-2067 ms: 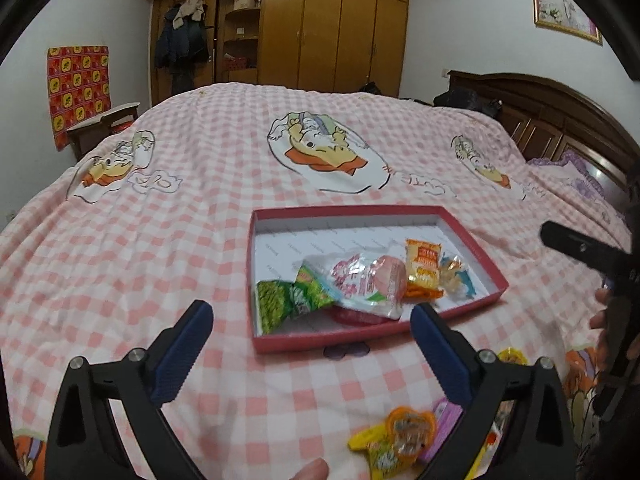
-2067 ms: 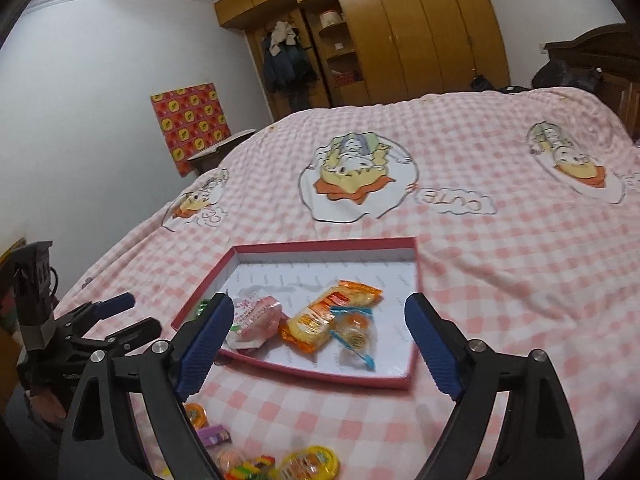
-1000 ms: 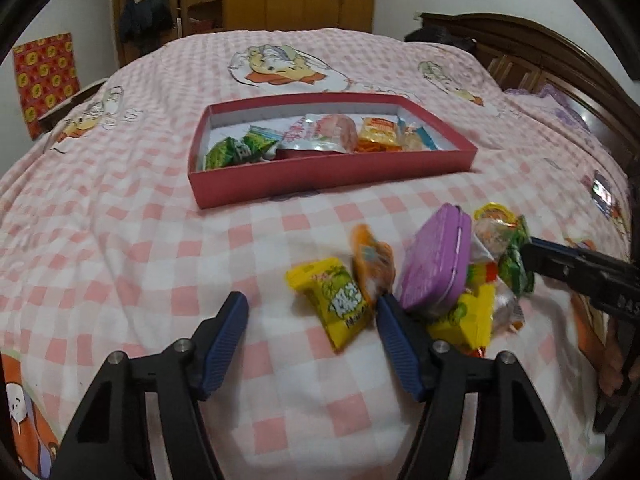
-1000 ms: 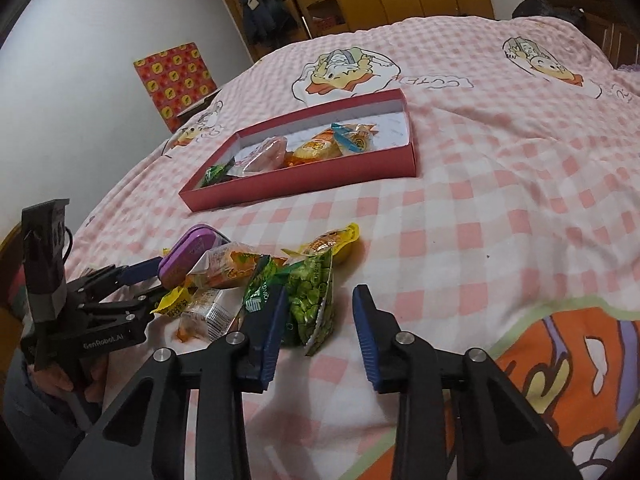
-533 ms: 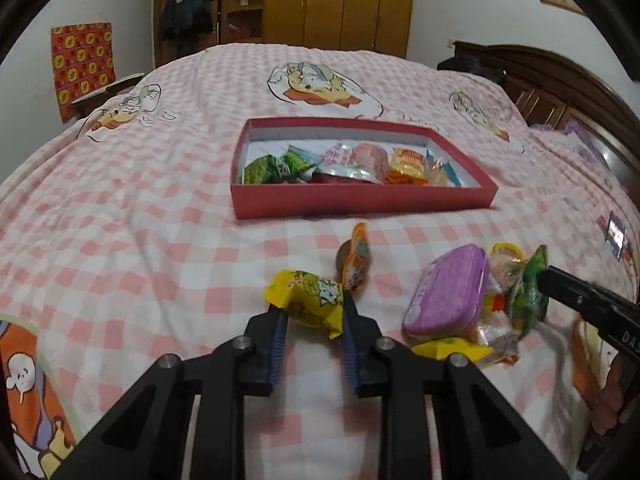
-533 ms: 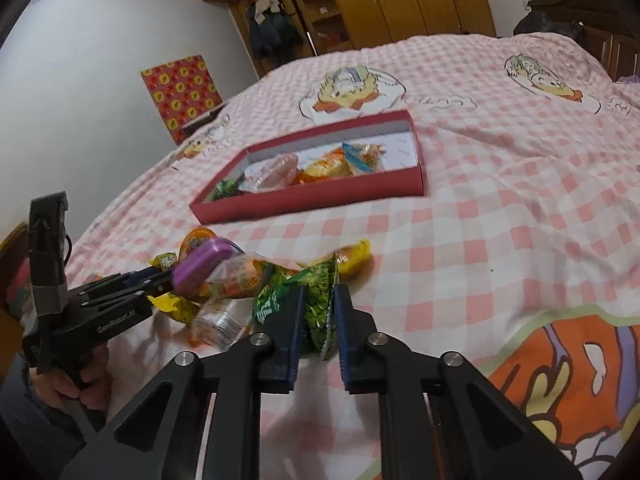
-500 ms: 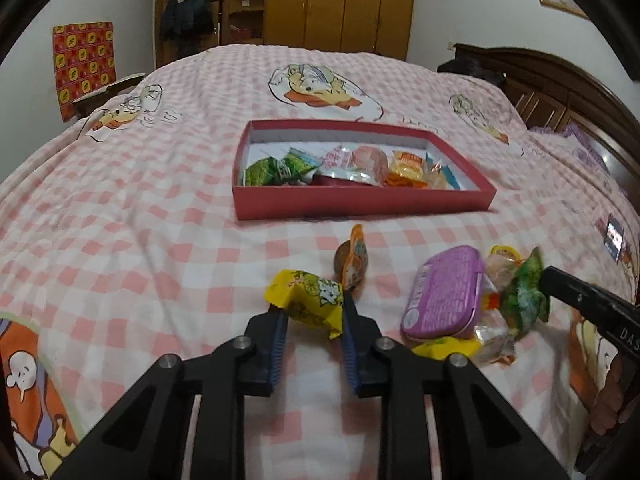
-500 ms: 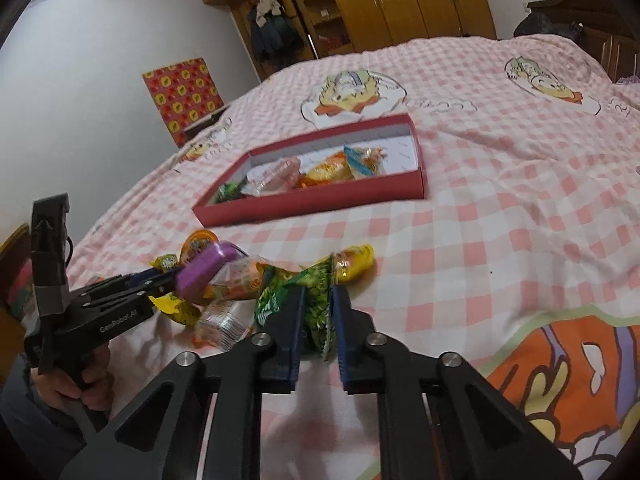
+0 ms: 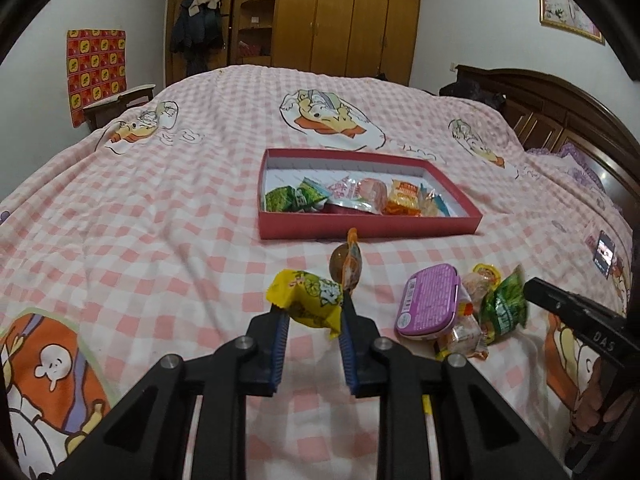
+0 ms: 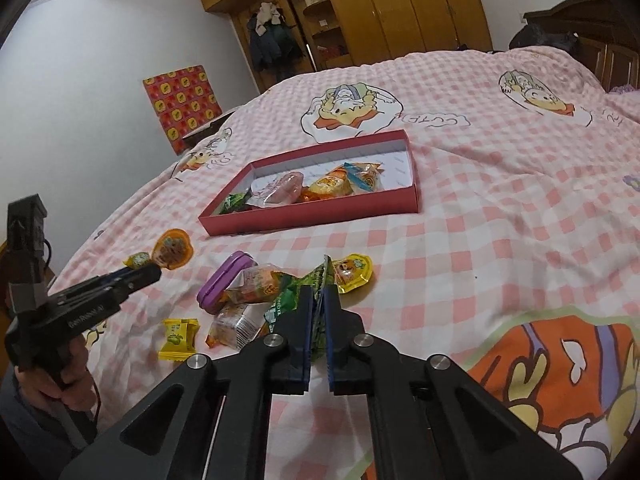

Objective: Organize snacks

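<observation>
A shallow red box (image 9: 368, 227) (image 10: 316, 208) lies on the pink checked bed with several snack packets in it. My left gripper (image 9: 313, 316) is shut on a yellow snack packet (image 9: 310, 300) and holds it above the bedspread. My right gripper (image 10: 316, 300) is shut on a green snack packet (image 10: 298, 294), also in the left wrist view (image 9: 504, 308). A purple tin (image 9: 430, 304) (image 10: 224, 280), an orange jelly cup (image 9: 347, 264) (image 10: 172, 252) and several loose packets lie in front of the box.
A small yellow candy (image 10: 180, 338) lies near the left gripper's handle. A yellow jelly cup (image 10: 354, 272) sits by the pile. A dark wooden headboard (image 9: 560, 120) stands at the right, wardrobes (image 9: 344, 20) at the far end. A phone (image 9: 604, 254) lies on the bed.
Both grippers came down from over the box to the loose pile and closed, the left on the yellow packet, the right on the green one. Both now hold their packets lifted off the bed.
</observation>
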{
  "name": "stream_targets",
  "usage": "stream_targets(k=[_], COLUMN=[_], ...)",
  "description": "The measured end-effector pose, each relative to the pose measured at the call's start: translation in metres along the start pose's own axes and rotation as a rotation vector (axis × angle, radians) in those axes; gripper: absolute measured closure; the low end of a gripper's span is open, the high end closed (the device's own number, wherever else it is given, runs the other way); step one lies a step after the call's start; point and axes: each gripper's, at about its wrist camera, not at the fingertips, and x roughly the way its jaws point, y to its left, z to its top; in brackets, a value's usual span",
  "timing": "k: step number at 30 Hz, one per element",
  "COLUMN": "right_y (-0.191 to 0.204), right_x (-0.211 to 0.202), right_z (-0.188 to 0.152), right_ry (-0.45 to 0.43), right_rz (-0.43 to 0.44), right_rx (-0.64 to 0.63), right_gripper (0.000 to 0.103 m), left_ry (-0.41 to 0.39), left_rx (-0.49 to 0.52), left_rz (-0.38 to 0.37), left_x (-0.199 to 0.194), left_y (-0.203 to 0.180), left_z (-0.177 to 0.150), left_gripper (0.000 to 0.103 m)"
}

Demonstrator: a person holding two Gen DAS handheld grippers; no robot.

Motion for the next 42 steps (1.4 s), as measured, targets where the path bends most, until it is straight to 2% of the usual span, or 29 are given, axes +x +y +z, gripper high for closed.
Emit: stream_targets(k=[3, 5, 8, 9, 10, 14, 15, 16, 23, 26, 31, 37, 42], right_y=[0.001, 0.002, 0.006, 0.007, 0.008, 0.005, 0.005, 0.004, 0.006, 0.006, 0.008, 0.008, 0.001], right_x=[0.006, 0.013, 0.022, 0.022, 0.021, 0.016, 0.014, 0.011, -0.007, -0.009, -0.01, -0.004, 0.002], right_z=[-0.002, -0.004, -0.009, -0.01, -0.01, -0.009, -0.009, -0.008, 0.002, 0.007, 0.014, 0.008, 0.005], right_ry=[0.02, 0.05, 0.079, 0.074, 0.075, 0.065, 0.06, 0.051, 0.0, -0.005, -0.018, -0.004, 0.009], right_rz=[0.021, 0.044, 0.003, -0.002, -0.004, 0.0, 0.004, 0.012, 0.041, 0.042, 0.053, 0.057, 0.065], right_rx=[0.001, -0.001, -0.023, -0.032, -0.037, -0.031, -0.027, -0.019, -0.01, -0.005, -0.003, 0.005, 0.025], right_gripper=[0.06, 0.059, 0.059, 0.065, 0.076, 0.081, 0.084, 0.091, 0.092, 0.092, 0.091, 0.091, 0.091], left_ry=[-0.004, -0.007, -0.007, -0.008, -0.006, -0.009, -0.012, -0.014, -0.013, -0.038, -0.025, 0.009, -0.007], left_rx=[-0.011, -0.012, -0.005, -0.005, -0.007, -0.009, -0.01, -0.012, -0.024, -0.029, 0.006, 0.01, 0.0], left_rz=[-0.005, -0.003, 0.005, 0.006, 0.0, -0.006, -0.006, -0.009, -0.006, -0.03, -0.046, -0.033, -0.053], left_x=[-0.004, -0.006, -0.007, -0.007, -0.007, -0.008, -0.009, -0.009, -0.009, -0.013, -0.012, 0.0, -0.007], left_y=[0.004, 0.005, 0.005, 0.005, 0.005, 0.005, 0.005, 0.006, 0.008, 0.008, 0.004, 0.004, 0.01], left_z=[0.0, 0.0, -0.001, -0.002, -0.002, -0.001, -0.001, 0.0, 0.003, 0.005, 0.008, 0.0, 0.001], left_gripper=[0.08, 0.08, 0.079, 0.079, 0.079, 0.079, 0.079, 0.079, 0.079, 0.079, 0.079, 0.077, 0.077])
